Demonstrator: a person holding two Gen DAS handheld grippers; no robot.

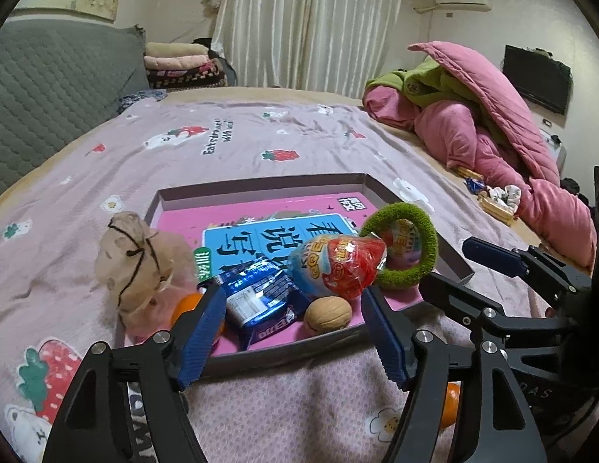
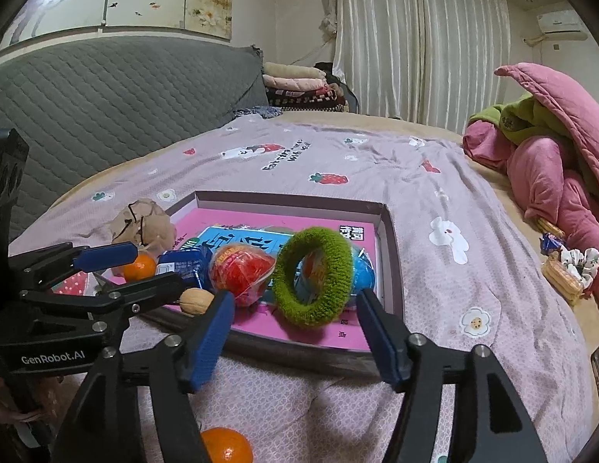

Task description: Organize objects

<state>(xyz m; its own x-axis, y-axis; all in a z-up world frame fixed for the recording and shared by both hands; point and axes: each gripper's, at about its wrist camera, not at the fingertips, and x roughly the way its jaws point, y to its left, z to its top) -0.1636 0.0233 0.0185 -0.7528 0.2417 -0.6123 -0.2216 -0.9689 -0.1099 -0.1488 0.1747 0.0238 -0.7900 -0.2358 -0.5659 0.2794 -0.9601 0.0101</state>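
Both grippers stood wide w/ nothing held, left gripper (image 1: 295, 332) & right gripper (image 2: 295, 332) at the box's (image 2: 388, 254) near edge, while a loose orange (image 2: 226, 445) lay on the bed below, nearer the right.

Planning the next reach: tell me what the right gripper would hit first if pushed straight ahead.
Likely the green fuzzy ring, standing tilted in the tray right between the open right gripper's fingers; depth is uncertain, so the tray's near wall might come first.

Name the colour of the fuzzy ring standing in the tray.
Green: the fuzzy ring shows best in the right wrist view, leaning on the wrapped eggs.
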